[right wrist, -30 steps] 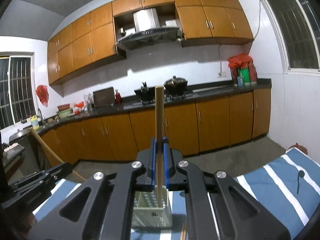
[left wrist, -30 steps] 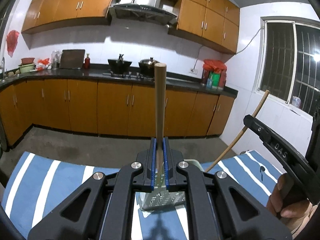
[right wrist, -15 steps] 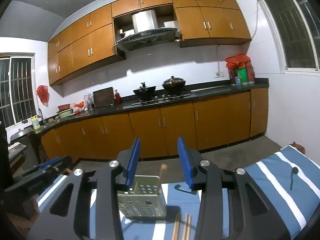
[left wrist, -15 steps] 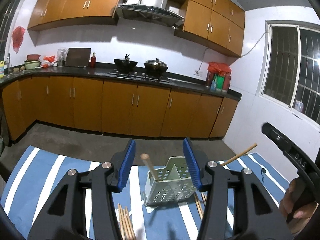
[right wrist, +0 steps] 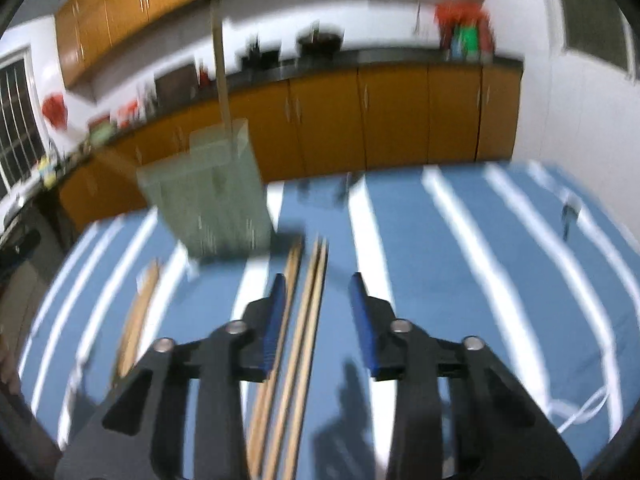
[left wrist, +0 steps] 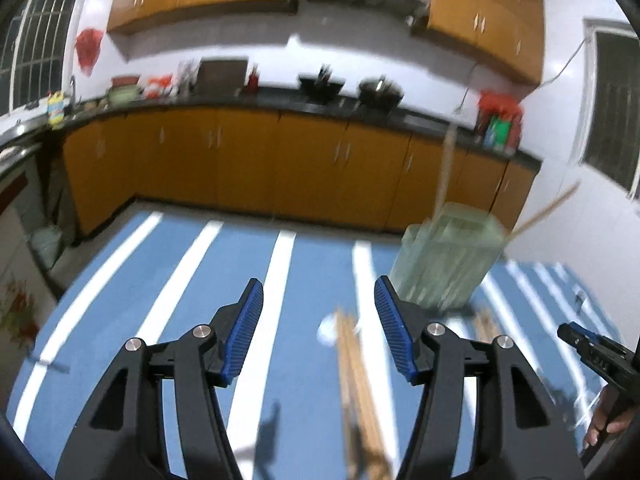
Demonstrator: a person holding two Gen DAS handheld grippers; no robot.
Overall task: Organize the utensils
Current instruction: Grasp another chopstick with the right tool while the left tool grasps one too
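A pale green perforated utensil holder point(left wrist: 444, 256) point(right wrist: 212, 200) stands on the blue-and-white striped cloth point(left wrist: 192, 300) point(right wrist: 460, 260). Wooden chopsticks point(left wrist: 446, 168) point(right wrist: 220, 60) stick up out of it. My left gripper point(left wrist: 319, 284) is open and its jaws are opening; a loose bundle of chopsticks point(left wrist: 356, 380) lies on the cloth below the gap, nearer the right finger. My right gripper point(right wrist: 317, 280) hangs low over three loose chopsticks point(right wrist: 308, 320). Its jaws are closing and the pads do not press on the sticks. Both views are blurred.
More chopsticks point(right wrist: 138, 320) lie left of the right gripper. A small dark item point(right wrist: 566, 212) and a white cord point(right wrist: 580, 412) rest on the cloth at the right. Orange cabinets and a dark counter point(left wrist: 280, 104) run behind. A person's hand point(left wrist: 608, 420) holds the right gripper.
Both grippers let go of the chopsticks they held upright, which now stand in the holder. Both have dropped toward the cloth and tilted down over the loose chopsticks.
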